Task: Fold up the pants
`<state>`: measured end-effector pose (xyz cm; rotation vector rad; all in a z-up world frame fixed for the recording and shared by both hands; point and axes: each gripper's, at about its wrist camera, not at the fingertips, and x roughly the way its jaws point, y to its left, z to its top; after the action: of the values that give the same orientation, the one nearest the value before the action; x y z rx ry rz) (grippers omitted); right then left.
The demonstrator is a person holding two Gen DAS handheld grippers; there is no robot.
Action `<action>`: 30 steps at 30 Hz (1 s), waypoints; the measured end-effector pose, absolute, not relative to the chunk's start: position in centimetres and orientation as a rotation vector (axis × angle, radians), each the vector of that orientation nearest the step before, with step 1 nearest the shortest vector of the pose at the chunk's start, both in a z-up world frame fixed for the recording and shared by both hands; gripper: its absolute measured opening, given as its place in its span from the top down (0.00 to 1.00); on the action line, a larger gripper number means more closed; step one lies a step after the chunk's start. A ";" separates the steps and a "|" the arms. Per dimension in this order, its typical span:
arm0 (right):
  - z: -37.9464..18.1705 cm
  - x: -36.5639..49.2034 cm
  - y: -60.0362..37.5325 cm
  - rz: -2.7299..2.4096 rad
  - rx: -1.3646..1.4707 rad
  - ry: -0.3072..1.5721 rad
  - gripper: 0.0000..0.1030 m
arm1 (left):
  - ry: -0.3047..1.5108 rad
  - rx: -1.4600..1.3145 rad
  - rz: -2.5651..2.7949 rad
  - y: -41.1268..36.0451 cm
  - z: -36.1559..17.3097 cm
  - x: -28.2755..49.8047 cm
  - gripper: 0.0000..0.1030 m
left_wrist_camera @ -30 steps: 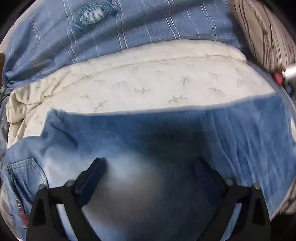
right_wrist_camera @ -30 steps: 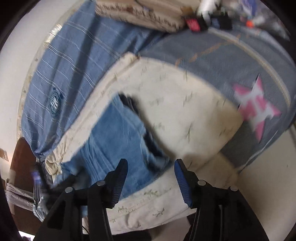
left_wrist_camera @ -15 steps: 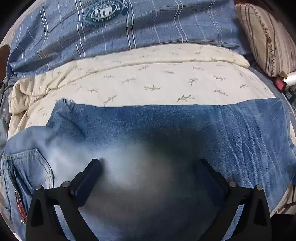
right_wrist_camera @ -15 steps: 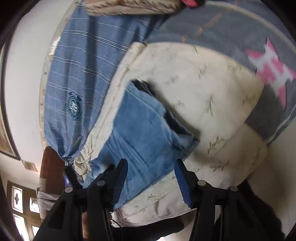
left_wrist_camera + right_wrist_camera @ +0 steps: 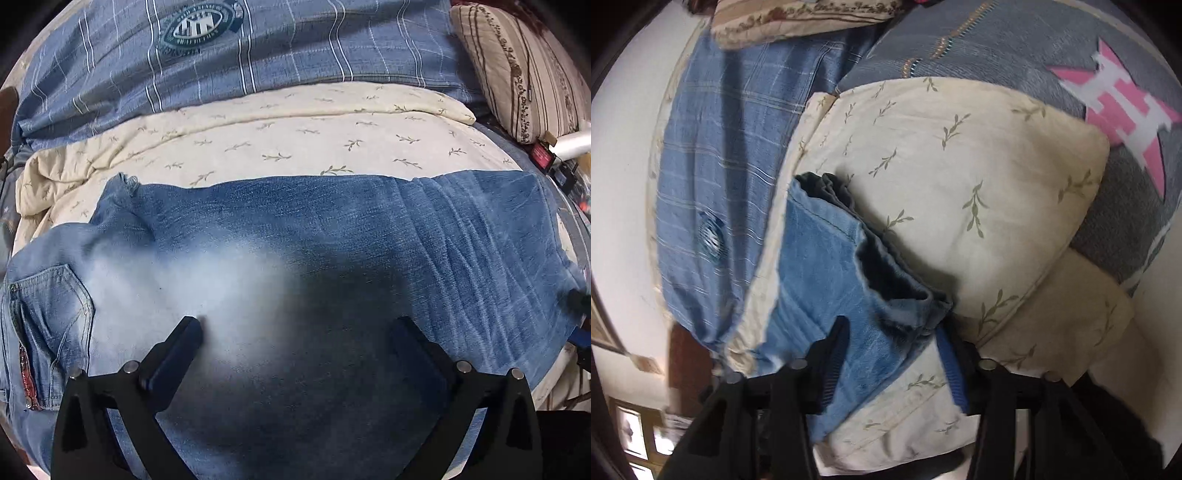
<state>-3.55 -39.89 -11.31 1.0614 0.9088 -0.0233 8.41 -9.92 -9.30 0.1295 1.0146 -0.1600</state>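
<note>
A bed fills both views, spread with a cream quilt (image 5: 295, 147) printed with small sprigs, and on that quilt the jeans (image 5: 332, 229) lie flat. Their long axis runs left to right across the left wrist view: the back pocket (image 5: 51, 314) and seat sit at the left edge, and the legs stretch away to the right, ending at the hems (image 5: 886, 273), which show dark and open in the right wrist view.

The left gripper (image 5: 299, 328) hangs over the faded middle of the legs, jaws spread wide, with denim under them but nothing pinched. The right gripper (image 5: 890, 332) is at the hem end and clearly the nearer one to it. Its jaws have just been closing and now straddle the lower hem corner; denim lies between them, but the pads do not look pressed on it yet, though the frame is blurred there.

The fold, I judge, turns on carrying that hem end along the long axis toward the seat.

Beyond the quilt lie a blue plaid sheet (image 5: 332, 48), a striped pillow (image 5: 517, 66) and a grey cover with a pink star (image 5: 1123, 110).
</note>
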 end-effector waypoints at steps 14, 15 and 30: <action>-10.1 -2.7 -39.3 -0.074 0.934 0.945 0.75 | 0.989 0.163 -0.155 -10.5 -9.8 7.6 0.00; -9.8 -2.6 -39.0 -0.076 0.910 0.942 0.78 | 0.987 0.162 -0.156 -10.5 -9.8 7.6 0.00; 1.5 -2.4 -29.4 0.046 0.513 0.753 0.84 | 0.991 0.046 -0.192 -8.5 -8.5 7.5 0.02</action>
<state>-2.35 -29.40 1.51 0.5129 0.7534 0.0462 7.48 -8.49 -8.51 0.0459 0.9908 -0.1925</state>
